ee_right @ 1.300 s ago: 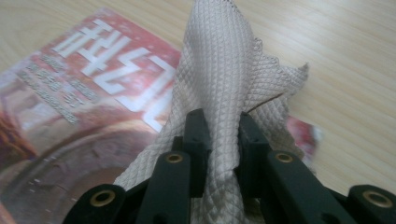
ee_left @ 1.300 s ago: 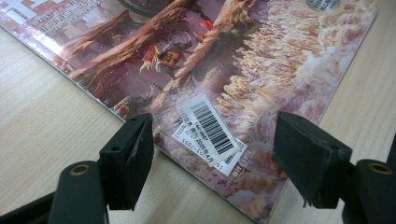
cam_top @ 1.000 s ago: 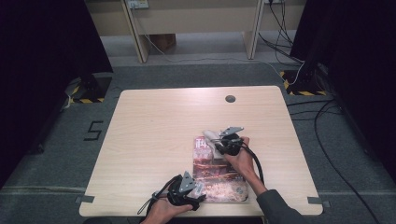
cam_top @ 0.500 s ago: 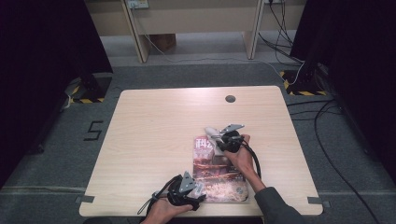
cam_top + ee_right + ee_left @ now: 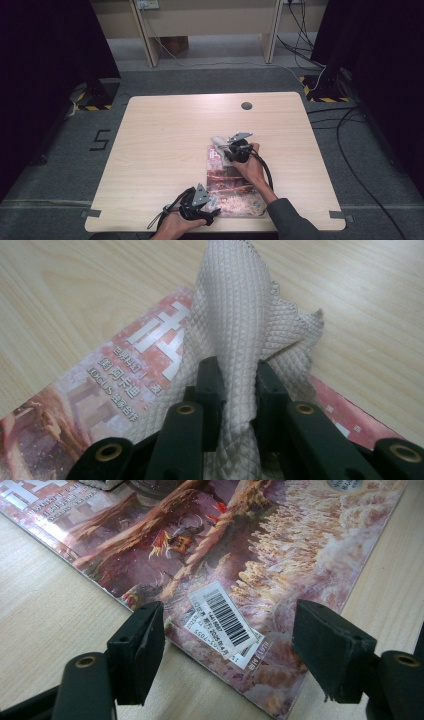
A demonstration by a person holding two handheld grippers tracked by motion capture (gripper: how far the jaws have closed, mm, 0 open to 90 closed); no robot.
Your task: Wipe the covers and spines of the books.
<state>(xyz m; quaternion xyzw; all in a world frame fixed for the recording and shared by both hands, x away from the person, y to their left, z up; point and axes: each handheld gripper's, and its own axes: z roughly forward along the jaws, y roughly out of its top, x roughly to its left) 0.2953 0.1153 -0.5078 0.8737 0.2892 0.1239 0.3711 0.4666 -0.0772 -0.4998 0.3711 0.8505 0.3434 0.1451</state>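
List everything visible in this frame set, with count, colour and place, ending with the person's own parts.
Glossy magazine with a reddish illustrated cover: one, red, brown and white, flat at the table's near edge, right of centre.
White barcode sticker: one, white with black bars, on the magazine's near corner.
Pale waffle-weave cloth: one, off-white, resting on the magazine's far end, bunched upward.
Light wooden table: one, pale wood, centre.
Round cable hole: one, dark, near the table's far edge.
Cables: several, black, on the grey floor at right.
Left tool: one, black, open over the magazine's near corner.
Right tool: one, black, shut on the cloth.
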